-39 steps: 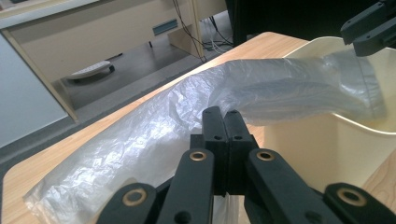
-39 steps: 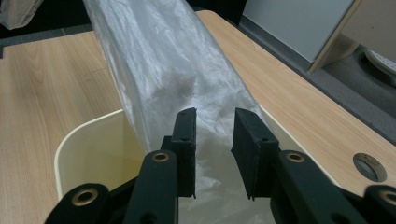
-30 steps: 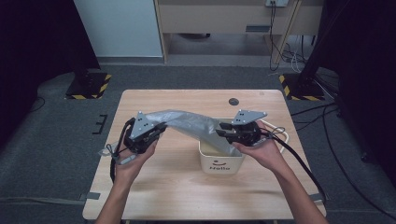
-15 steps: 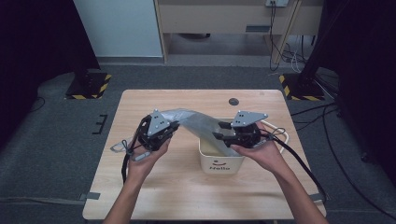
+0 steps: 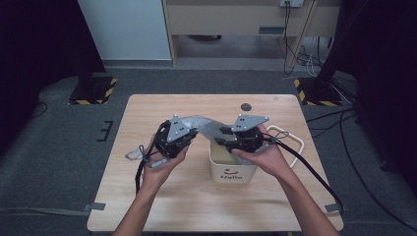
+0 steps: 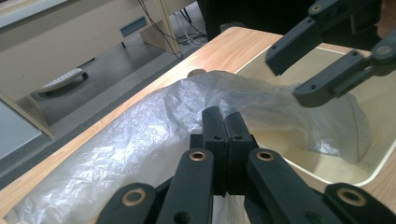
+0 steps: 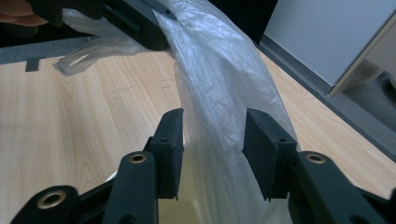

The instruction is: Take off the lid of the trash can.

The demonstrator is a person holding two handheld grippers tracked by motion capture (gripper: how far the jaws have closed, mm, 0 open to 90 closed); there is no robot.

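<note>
While the left gripper [image 6: 223,140] stayed clenched on the plastic bag [image 5: 204,125], one end already drooped into the white bin [image 5: 233,169]. The right gripper [image 7: 215,149], jaws just closing, straddled the film without pinching; lining remained unfinished.

High view: table [image 5: 196,206] evenly lit from above, room edges dark, soft shadows, slightly grainy. Both gripper views bright and sharp up close, mild sheen on plastic bag [image 6: 140,140], background a bit soft, slight wide-angle stretch
</note>
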